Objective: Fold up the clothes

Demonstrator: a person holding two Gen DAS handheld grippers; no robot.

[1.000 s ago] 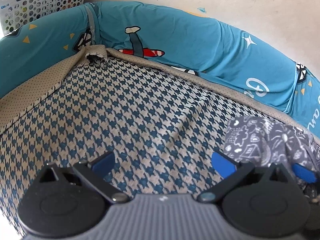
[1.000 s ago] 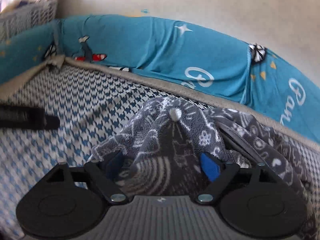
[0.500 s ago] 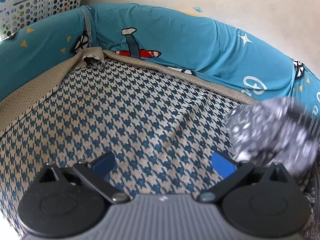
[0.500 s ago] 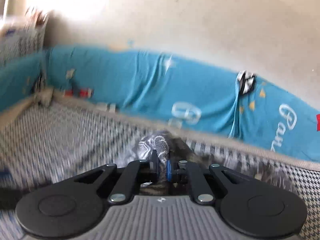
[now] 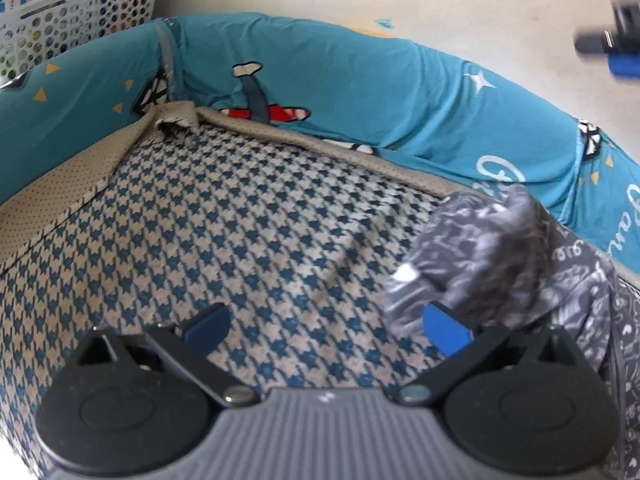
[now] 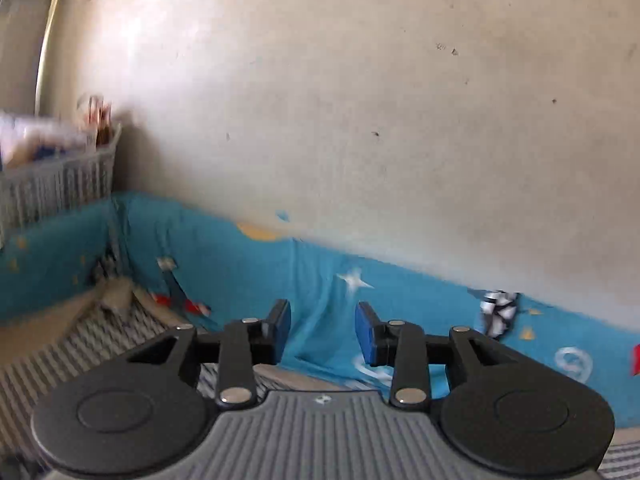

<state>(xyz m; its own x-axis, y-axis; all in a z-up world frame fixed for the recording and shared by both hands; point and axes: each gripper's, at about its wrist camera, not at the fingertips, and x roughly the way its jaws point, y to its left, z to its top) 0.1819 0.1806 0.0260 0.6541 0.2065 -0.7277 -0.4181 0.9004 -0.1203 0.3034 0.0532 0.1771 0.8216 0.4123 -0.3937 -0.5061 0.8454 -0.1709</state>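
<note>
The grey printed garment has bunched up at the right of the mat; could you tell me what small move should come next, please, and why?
Probably bring the right claw back down to regrip. Its jaws have just been opening, with nothing between them, facing the blue bumper above the mat. The grey printed garment lies crumpled on the houndstooth mat, and the left claw hangs open beside it.

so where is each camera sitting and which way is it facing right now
Left wrist: on the left gripper, angled down at the houndstooth mattress and grey printed garment; open, empty jaws show.
Right wrist: on the right gripper, raised, facing the wall; jaws just opening, nothing between.
Both share the teal bumper and white basket.
</note>
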